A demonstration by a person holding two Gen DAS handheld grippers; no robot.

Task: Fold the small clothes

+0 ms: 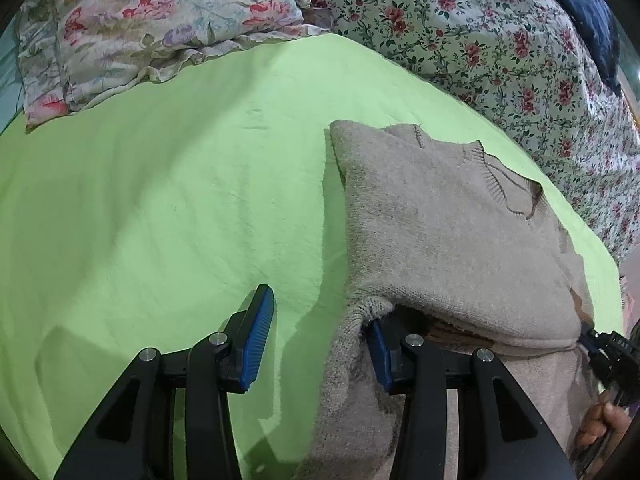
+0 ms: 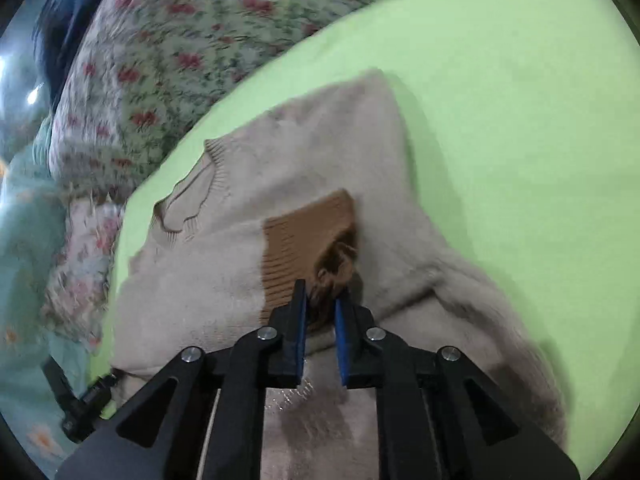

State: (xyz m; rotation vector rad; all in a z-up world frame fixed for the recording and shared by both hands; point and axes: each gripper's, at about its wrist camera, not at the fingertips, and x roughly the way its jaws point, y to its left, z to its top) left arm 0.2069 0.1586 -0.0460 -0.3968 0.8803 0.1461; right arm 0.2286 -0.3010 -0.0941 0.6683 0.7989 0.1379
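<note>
Right tongs (image 2: 321, 304): nearly together, clamped on the brown ribbed cuff (image 2: 308, 236) of a sleeve, which lies across the body of the sweater.
Left tongs (image 1: 320, 340): apart; one pad is free over the sheet, the other is tucked under the near fold of the sweater. I cannot tell if it presses the knit.
Sweater (image 1: 440, 220): beige knit, it lies on the green sheet (image 1: 160, 200) of the bed, collar on the far side, near part lifted and bunched at the tongs.
Done, as I judge: one sleeve is brought in over the body, and the left edge looks already turned in.
Left to do, as I judge: lay the cuff flat, then fold the body in half and smooth it.
Far: floral pillow (image 1: 140, 20) and floral bedcover (image 1: 500, 40), beyond the sheet.
</note>
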